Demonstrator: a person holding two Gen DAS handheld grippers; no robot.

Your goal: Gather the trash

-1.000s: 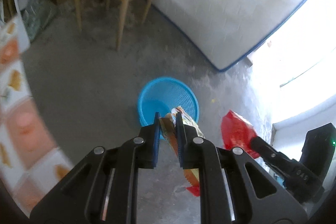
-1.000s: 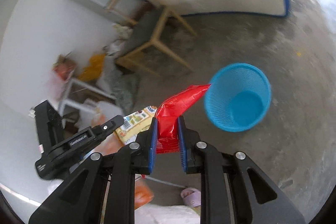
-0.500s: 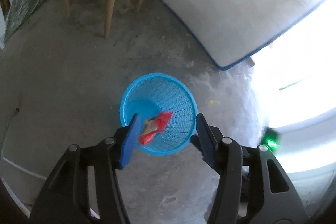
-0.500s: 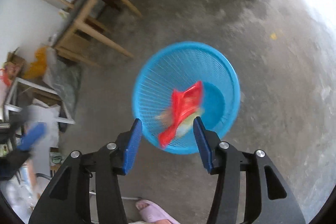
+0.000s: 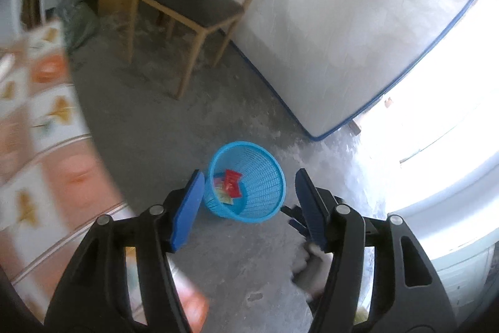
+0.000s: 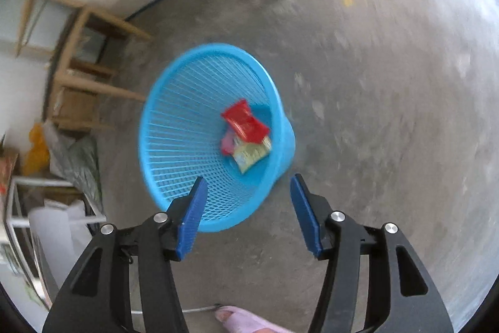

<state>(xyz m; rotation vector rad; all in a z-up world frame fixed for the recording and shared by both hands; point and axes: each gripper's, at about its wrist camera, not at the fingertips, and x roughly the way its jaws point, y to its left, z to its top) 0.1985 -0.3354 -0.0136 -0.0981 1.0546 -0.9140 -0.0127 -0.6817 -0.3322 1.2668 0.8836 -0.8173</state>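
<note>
A blue mesh basket [image 5: 265,177] [image 6: 174,127] stands on the concrete floor. At its bottom lie a red wrapper [image 6: 246,122] [image 5: 232,181] and a yellow-green wrapper [image 6: 251,153] [image 5: 223,194]. My left gripper [image 5: 249,202] hangs high over the basket, its jaws opening with nothing between them. My right gripper [image 6: 246,208] is close above the basket's near rim, its jaws also opening and empty. Part of the right gripper shows behind my left gripper's right finger [image 5: 307,206].
A wooden chair [image 5: 199,5] stands by a white mattress [image 5: 358,21] leaning on the wall. A patterned cloth [image 5: 40,145] fills the left side of the left wrist view. Bags and boxes [image 6: 62,152] pile at the left. A pink slipper [image 6: 243,320] is near.
Both grippers let go of their wrappers, which fell into the basket. The left gripper pulled up and back from the basket; the right gripper dropped closer to it.
</note>
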